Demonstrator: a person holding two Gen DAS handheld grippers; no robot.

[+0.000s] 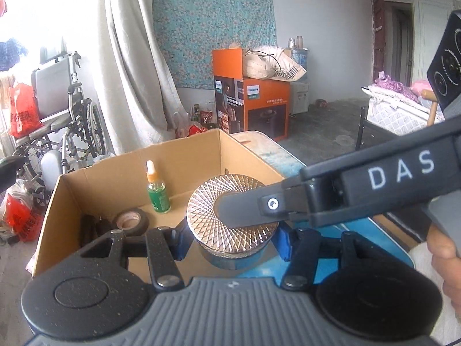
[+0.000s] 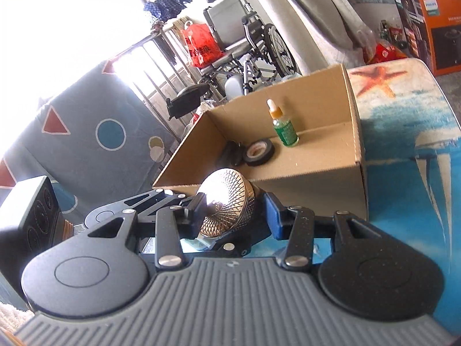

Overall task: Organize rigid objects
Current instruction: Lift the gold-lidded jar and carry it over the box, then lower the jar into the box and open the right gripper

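Holding the jar (image 1: 230, 219) with both tools, you have it just in front of the box (image 1: 121, 178), over the table (image 2: 403, 150).

Your left hand-held gripper (image 1: 230, 239) is closed on the dark bottom part of the jar. Your right hand-held gripper (image 2: 236, 213) seems to pinch the shiny lid (image 2: 227, 201), one finger on top and one below. I cannot tell how tight that pinch is.

Inside the box a green bottle (image 1: 157, 190) stands up near the far wall. A tape roll (image 1: 131, 220) lies near it, to the left.

What could go wrong? The lid is round and smooth, so it may slip if you squeeze too little. If the two tools pull apart, the lid could pop off and the jar could fall. If you lower the jar too far back, it could knock the bottle over.
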